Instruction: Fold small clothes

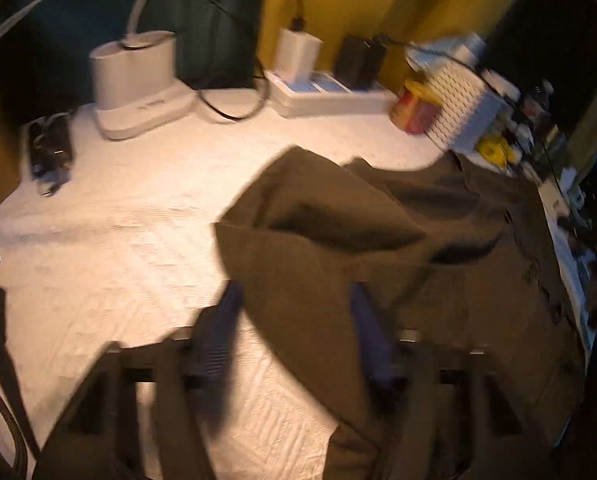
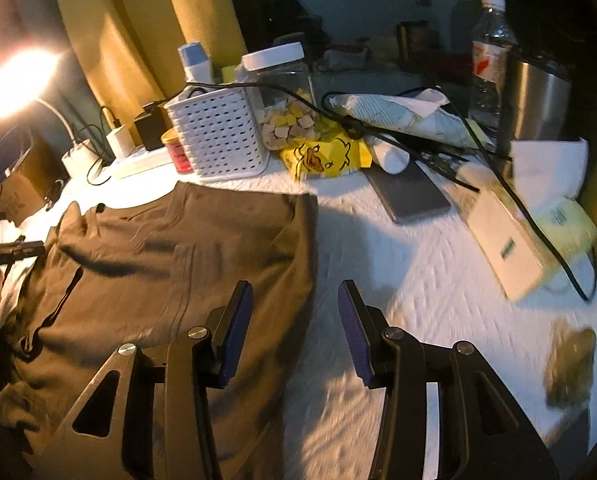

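Note:
A small olive-brown garment (image 1: 378, 248) lies on the white textured tablecloth (image 1: 118, 240), partly folded over itself with a flap raised at its left. My left gripper (image 1: 294, 296) is open above the garment's left edge, holding nothing. In the right wrist view the same garment (image 2: 170, 264) lies flat to the left. My right gripper (image 2: 294, 300) is open over its right edge, its left finger (image 2: 238, 320) above the cloth and its right finger (image 2: 354, 328) above the bare tablecloth (image 2: 418, 280).
At the back stand a white lamp base (image 1: 138, 84), a power strip with chargers (image 1: 330, 88), a red tin (image 1: 414, 108) and a white basket (image 2: 218, 132). A snack jar (image 2: 286, 96), yellow packet (image 2: 326, 156), water bottle (image 2: 490, 60), steel cup (image 2: 538, 100) and cables crowd the right.

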A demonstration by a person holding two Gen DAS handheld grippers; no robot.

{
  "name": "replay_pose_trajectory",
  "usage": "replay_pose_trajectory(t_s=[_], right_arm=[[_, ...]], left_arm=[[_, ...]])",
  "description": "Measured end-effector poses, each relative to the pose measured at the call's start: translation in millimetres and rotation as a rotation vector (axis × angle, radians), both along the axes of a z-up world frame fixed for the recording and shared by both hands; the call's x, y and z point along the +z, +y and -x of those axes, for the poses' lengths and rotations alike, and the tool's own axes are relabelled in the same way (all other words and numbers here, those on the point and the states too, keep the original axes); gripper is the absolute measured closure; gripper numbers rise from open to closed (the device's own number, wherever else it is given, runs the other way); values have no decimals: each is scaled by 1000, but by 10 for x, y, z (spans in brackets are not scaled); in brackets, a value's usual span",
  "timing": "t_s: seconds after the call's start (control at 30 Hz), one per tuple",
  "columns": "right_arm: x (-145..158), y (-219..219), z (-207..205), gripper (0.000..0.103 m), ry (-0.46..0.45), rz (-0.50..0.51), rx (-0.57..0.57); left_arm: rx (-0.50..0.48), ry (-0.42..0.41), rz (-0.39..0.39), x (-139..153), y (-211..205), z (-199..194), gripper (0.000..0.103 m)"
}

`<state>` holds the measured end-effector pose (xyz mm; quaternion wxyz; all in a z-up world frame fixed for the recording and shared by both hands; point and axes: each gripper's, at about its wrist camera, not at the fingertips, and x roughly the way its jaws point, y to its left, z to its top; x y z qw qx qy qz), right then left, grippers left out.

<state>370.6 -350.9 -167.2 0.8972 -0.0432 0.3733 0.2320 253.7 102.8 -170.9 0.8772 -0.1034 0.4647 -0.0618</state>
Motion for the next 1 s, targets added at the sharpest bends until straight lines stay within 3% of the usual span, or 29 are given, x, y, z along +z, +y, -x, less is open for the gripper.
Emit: replay_pose_trajectory(t_s=[0.07,0.13,0.23,0.4,0.53,0.6,0.67,0.73,0.83,1.0], right_arm=[[-26,31,-128,56,13,-10,8],[-66,72,-236,56,30,-16,10],[-114,183,-359,56,38,-10,28],[-166,331,-481,56,39,2,44],[-76,388,-541,56,4,24,56],[0,454,-572,56,-21,43,89],[44,540,-614,56,-34,60,121],[69,673,-685,56,-42,81,160],[68,914,-778,56,-45,105,225],[13,1354,-860,56,-58,147,333]], left_arm=[[-18,-13,-45,-2,-50,-4,94],[-23,-24,-67,23,-42,-9,96],[1,-37,-160,66,68,21,97],[0,-2,-154,13,218,23,97],[17,35,-149,105,220,-35,89],[27,-3,-193,240,183,-64,82],[18,-55,-220,404,127,-131,61],[-16,-102,-214,524,56,-221,48],[-85,-131,-220,585,-104,-442,47],[-237,-104,-254,398,-415,-809,47]])
